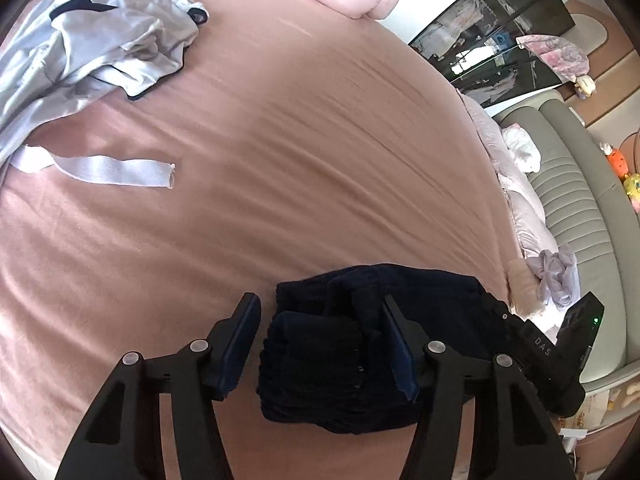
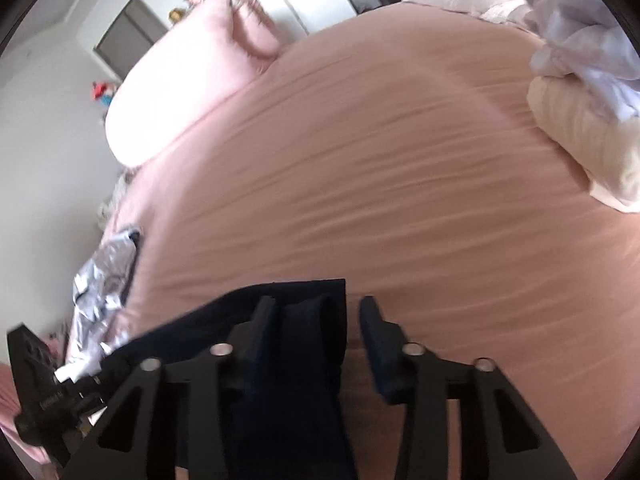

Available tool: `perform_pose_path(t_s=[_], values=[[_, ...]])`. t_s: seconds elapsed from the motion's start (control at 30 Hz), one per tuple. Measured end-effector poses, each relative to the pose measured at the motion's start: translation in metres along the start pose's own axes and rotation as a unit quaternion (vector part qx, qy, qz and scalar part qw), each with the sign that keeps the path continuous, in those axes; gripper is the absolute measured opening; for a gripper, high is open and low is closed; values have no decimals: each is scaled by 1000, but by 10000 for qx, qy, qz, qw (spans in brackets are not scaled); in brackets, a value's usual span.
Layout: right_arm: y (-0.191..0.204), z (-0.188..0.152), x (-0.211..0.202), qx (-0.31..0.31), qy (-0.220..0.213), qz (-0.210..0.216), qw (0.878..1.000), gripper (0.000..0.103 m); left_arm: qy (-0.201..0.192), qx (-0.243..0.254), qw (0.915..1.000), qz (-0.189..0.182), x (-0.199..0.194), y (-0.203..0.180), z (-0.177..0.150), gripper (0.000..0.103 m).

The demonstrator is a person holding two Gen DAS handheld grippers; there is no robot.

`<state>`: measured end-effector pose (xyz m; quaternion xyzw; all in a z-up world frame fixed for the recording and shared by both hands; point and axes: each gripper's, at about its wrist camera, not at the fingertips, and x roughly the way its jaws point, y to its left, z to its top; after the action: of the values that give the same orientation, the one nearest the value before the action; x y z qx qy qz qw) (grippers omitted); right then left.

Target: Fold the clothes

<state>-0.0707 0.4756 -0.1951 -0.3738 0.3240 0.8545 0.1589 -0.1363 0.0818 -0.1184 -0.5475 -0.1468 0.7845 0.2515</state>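
Left gripper (image 1: 320, 340) straddles the folded dark navy knit garment (image 1: 320, 360) near the front edge of the pink bed sheet (image 1: 300, 152); jaws part-open, pads not visibly pressing; right gripper (image 2: 316, 344) likewise, fabric between its jaws, right pad clear of it, not gripping; step looks like taking hold of the bundle; next needs both to pinch before lifting; crumpled silver-grey satin garment (image 1: 92, 40) waits unfolded, well apart.
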Motion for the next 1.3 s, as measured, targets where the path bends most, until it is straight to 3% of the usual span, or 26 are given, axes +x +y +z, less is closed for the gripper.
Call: perform_pose_path(t_s=[0.13,0.47,0.53,0.6,0.7,0.77,0.83,1.1,1.3], values=[[7,-3,6,-516,5,-489,9975,37,14,148,9999,80,5,-2,0,57],[15,-1,15,-577,162,-655,9961,37,-43,501,9987,56,3,3,-5,60],[20,-1,14,-711,125,-771,9944,40,27,468,9989,3,5,-2,-1,65],[19,0,12,-637,80,-874,9941,58,194,265,9995,-29,1,-1,3,70],[16,0,-2,-347,-39,-571,9978,62,227,-215,9989,-363,-11,5,7,78],[12,-2,-12,-125,-113,-348,9993,73,93,-511,9962,-694,-23,12,7,80],[6,-7,-23,154,-173,-201,9995,76,-51,-736,9929,-929,-33,18,6,85],[-28,-38,-54,1388,-1,439,9893,76,35,-1150,9876,-1072,-30,28,-7,85],[-49,-44,-51,2036,147,674,9766,76,-24,-902,9930,-764,-28,23,-16,85]])
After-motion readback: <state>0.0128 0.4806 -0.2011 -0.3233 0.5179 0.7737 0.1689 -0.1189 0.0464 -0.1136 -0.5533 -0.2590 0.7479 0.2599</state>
